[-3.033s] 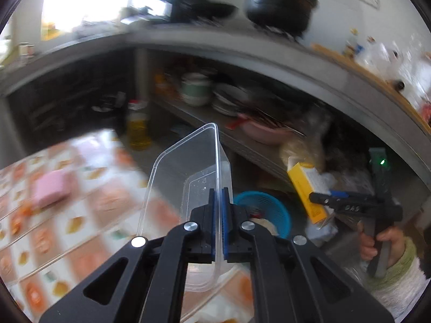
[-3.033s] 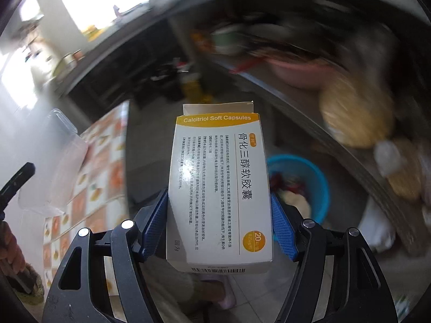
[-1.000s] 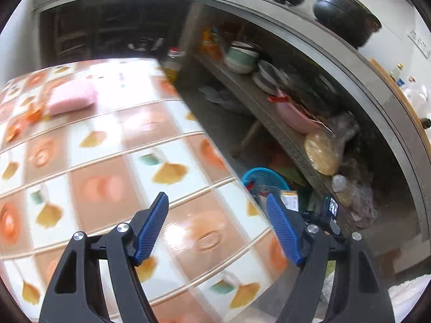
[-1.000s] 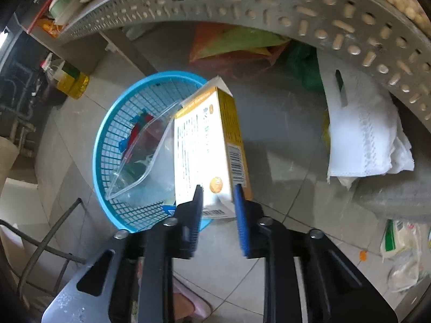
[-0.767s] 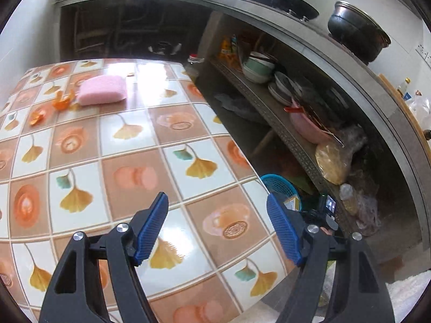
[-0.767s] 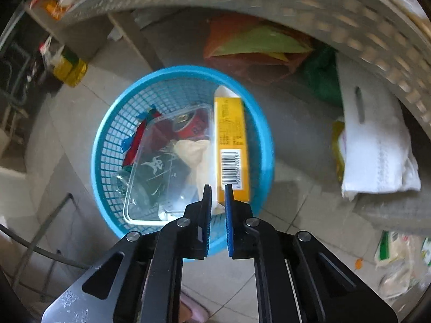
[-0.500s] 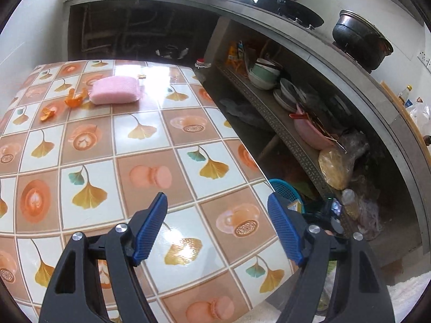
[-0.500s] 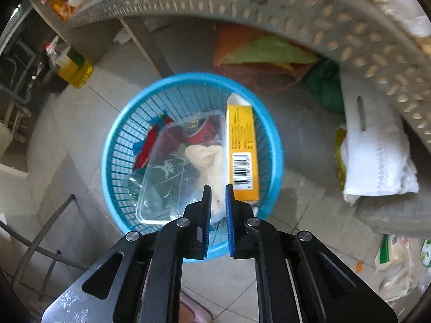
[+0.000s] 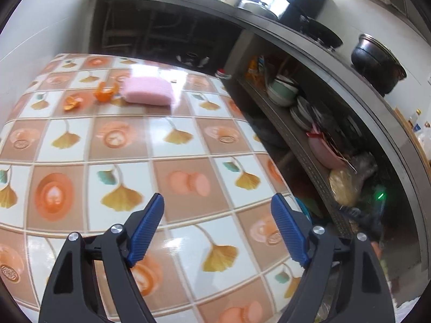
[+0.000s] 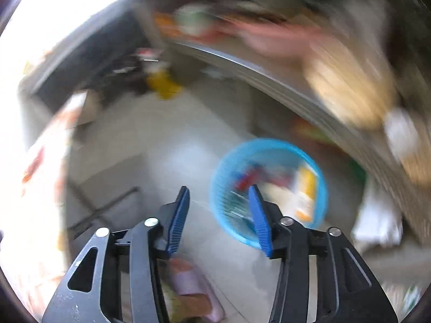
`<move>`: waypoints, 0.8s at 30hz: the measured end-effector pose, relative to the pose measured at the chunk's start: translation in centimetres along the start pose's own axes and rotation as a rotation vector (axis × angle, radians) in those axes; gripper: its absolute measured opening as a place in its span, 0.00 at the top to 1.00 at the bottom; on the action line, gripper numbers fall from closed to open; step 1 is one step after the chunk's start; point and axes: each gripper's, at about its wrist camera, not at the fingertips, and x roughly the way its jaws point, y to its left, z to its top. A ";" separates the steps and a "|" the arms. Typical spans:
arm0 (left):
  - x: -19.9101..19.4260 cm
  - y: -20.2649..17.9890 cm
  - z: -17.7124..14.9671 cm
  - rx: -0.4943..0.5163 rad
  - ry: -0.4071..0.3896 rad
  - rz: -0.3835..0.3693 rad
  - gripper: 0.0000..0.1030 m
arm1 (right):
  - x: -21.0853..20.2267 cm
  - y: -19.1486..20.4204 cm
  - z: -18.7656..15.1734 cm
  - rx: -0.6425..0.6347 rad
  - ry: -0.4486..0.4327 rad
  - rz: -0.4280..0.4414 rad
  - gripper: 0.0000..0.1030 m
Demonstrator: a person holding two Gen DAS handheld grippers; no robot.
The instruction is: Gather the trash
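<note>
Trash left for me sits far across the glossy tiled tabletop (image 9: 188, 145): two orange peel scraps (image 9: 106, 92) just beside a pink rectangular sponge (image 9: 148, 94). My left gripper (image 9: 218, 224) hangs above the near tiles, jaws opening, nothing between them. My right gripper (image 10: 219, 212) is opening too, empty, above the round blue mesh basket (image 10: 223, 161) holding a yellow carton (image 10: 304, 191) on the floor

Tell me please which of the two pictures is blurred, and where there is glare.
The right wrist view is strongly motion-blurred: the blue basket and shelf are smeared, and only the right tool is sharp. The left wrist view is mostly sharp, with window glare on the tiled table near the pink sponge.
</note>
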 end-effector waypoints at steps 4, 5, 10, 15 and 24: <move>-0.8 2.7 -0.5 -0.043 -0.017 0.023 0.23 | -1.1 11.2 3.5 -0.300 -0.060 0.197 0.35; -1.0 3.2 -0.5 -0.054 -0.022 0.029 0.23 | -1.1 13.9 4.1 -0.373 -0.071 0.242 0.30; -2.3 7.0 -1.0 -0.143 -0.056 0.059 0.23 | 1.7 27.4 5.4 -0.749 -0.063 0.399 0.12; -3.4 9.5 -1.5 -0.184 -0.070 0.081 0.23 | 7.2 37.6 5.3 -1.043 -0.016 0.435 0.09; -4.1 13.3 -0.7 -0.226 -0.074 0.105 0.23 | 18.8 46.8 10.2 -0.967 0.243 0.490 0.09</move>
